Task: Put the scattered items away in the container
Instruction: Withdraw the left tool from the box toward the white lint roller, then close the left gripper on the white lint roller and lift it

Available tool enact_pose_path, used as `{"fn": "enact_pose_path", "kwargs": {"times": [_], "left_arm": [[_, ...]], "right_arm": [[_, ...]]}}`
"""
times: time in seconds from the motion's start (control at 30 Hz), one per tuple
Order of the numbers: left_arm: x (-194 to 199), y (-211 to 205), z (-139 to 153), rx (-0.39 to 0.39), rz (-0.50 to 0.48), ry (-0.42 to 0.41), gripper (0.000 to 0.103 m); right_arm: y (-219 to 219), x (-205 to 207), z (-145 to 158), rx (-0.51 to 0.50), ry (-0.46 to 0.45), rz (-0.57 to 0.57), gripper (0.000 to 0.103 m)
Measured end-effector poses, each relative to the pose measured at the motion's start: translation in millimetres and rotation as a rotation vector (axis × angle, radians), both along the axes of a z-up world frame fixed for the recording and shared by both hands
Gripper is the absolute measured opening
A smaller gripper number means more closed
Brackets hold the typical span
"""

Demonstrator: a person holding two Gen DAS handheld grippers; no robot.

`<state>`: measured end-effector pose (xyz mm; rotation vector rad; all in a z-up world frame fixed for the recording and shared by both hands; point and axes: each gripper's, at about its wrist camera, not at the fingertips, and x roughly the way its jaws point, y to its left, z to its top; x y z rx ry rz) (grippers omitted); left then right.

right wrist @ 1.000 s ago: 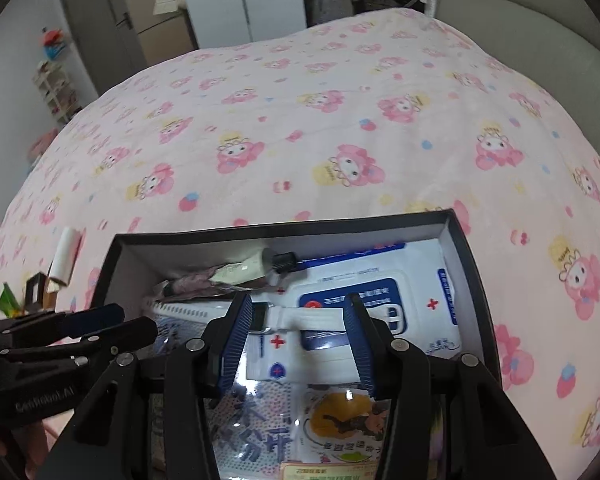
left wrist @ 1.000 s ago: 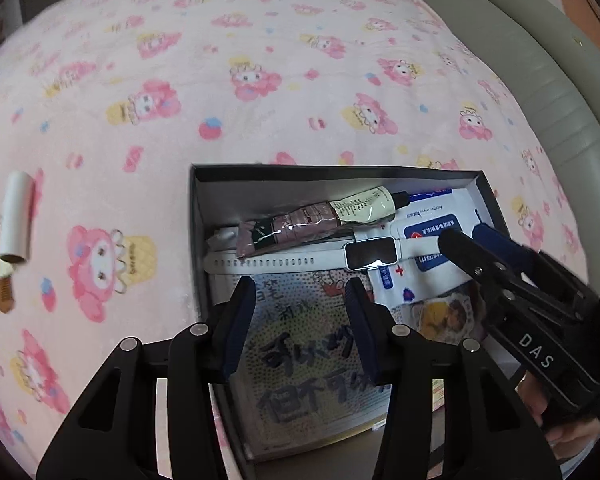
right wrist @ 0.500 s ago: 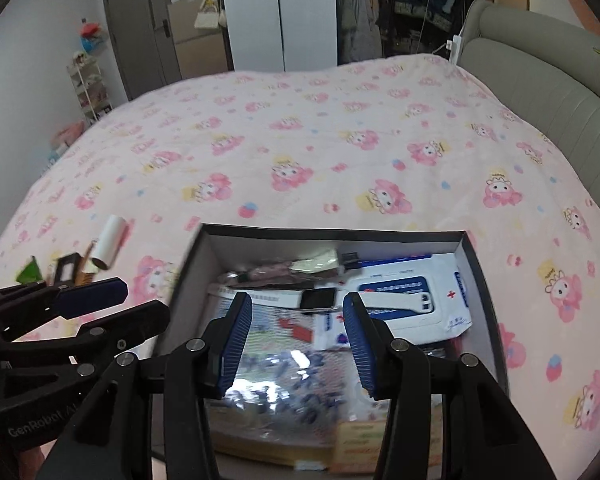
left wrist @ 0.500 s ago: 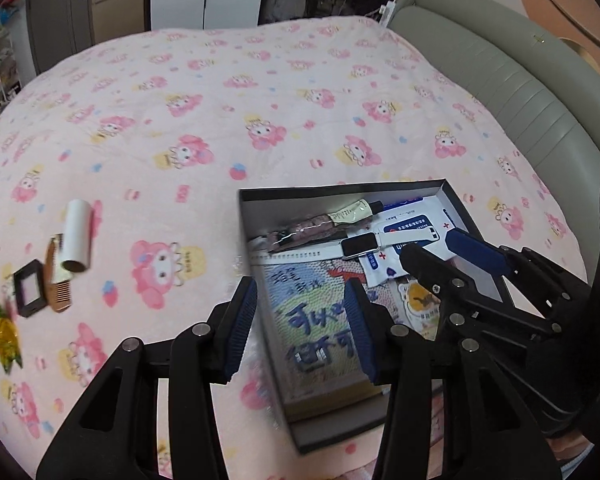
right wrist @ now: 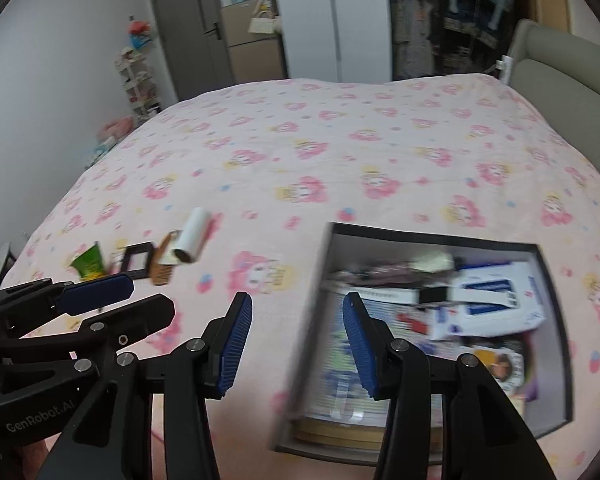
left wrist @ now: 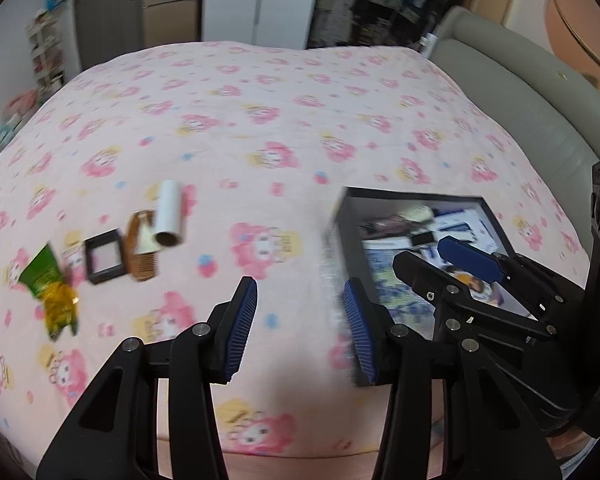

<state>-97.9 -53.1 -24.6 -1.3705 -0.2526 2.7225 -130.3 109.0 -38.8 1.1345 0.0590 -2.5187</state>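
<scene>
Both tongs hung above the bed (left wrist: 292, 112), which was covered with a pink blanket with cartoon figures. The left tongs (left wrist: 300, 320) stood about half open, with nothing between the blue pads, and under them was only bare blanket, just beside the left wall of the box (left wrist: 342, 216). The right tongs (right wrist: 298, 336) were also about half open and empty; their right pad was over the left edge of the box (right wrist: 548, 256), and their left pad was over the blanket. In the left camera the right tongs (left wrist: 440, 256) appeared at the right side, over the box, and in the right camera the left tongs (right wrist: 140, 296) appeared at the left side. The dark box lay on the right part of the bed, and inside it were a book, a white pack with blue print (right wrist: 496, 300), a watch with a white strap (right wrist: 434, 294) and a tube (left wrist: 416, 213); the picture there was blurred. The things not yet in the box lay together on the left part of the bed, well apart from it: a white roll (left wrist: 169, 214), a brown comb (left wrist: 140, 248) touching it, a small black square case (left wrist: 104, 256) and a green and yellow packet (left wrist: 50, 284). A grey headboard (left wrist: 520, 92) ran along the right side of the bed
</scene>
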Motion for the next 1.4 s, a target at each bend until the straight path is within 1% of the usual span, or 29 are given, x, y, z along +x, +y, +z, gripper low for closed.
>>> {"fn": "enact_pose_path", "kwargs": {"times": [0.13, 0.23, 0.37, 0.47, 0.5, 0.63, 0.67, 0.7, 0.87, 0.97, 1.03, 1.13, 1.2, 1.3, 1.4], "left_arm": [[-1, -47, 0, 0.012, 0.076, 0.002, 0.046], [-14, -77, -6, 0.04, 0.129, -0.005, 0.046], [-36, -114, -21, 0.094, 0.193, -0.018, 0.046], [-57, -133, -43, 0.14, 0.258, -0.053, 0.046], [-64, -138, -53, 0.167, 0.277, -0.073, 0.046], [-92, -149, -87, 0.284, 0.314, -0.134, 0.045], [-98, -151, -95, 0.299, 0.325, -0.153, 0.045], [-104, -153, -103, 0.311, 0.337, -0.172, 0.041], [-121, -168, -136, 0.375, 0.38, -0.224, 0.039], [-126, -180, -151, 0.394, 0.411, -0.234, 0.039], [-129, -188, -163, 0.416, 0.432, -0.242, 0.039], [-132, -199, -178, 0.477, 0.442, -0.245, 0.039], [-134, -202, -184, 0.531, 0.438, -0.235, 0.039], [-140, -202, -188, 0.567, 0.413, -0.222, 0.039], [-143, -200, -191, 0.612, 0.385, -0.232, 0.039]], "right_arm": [[-50, -4, 3, 0.009, 0.003, 0.056, 0.043], [-81, -14, 2, -0.001, -0.007, 0.08, 0.043], [-108, -38, -9, -0.038, -0.07, 0.065, 0.043], [-122, -60, -32, -0.08, -0.177, 0.067, 0.043], [-126, -67, -41, -0.092, -0.217, 0.072, 0.043], [-147, -78, -76, 0.007, -0.253, 0.073, 0.043], [-151, -80, -82, 0.028, -0.255, 0.075, 0.043], [-154, -82, -88, 0.048, -0.259, 0.076, 0.043], [-173, -98, -112, 0.076, -0.268, 0.082, 0.043], [-188, -109, -125, 0.09, -0.278, 0.103, 0.043], [-197, -117, -137, 0.088, -0.304, 0.11, 0.043], [-206, -127, -152, 0.105, -0.317, 0.105, 0.043], [-211, -133, -159, 0.119, -0.316, 0.101, 0.043], [-214, -139, -163, 0.102, -0.304, 0.099, 0.043], [-215, -144, -163, 0.086, -0.286, 0.107, 0.043]]}}
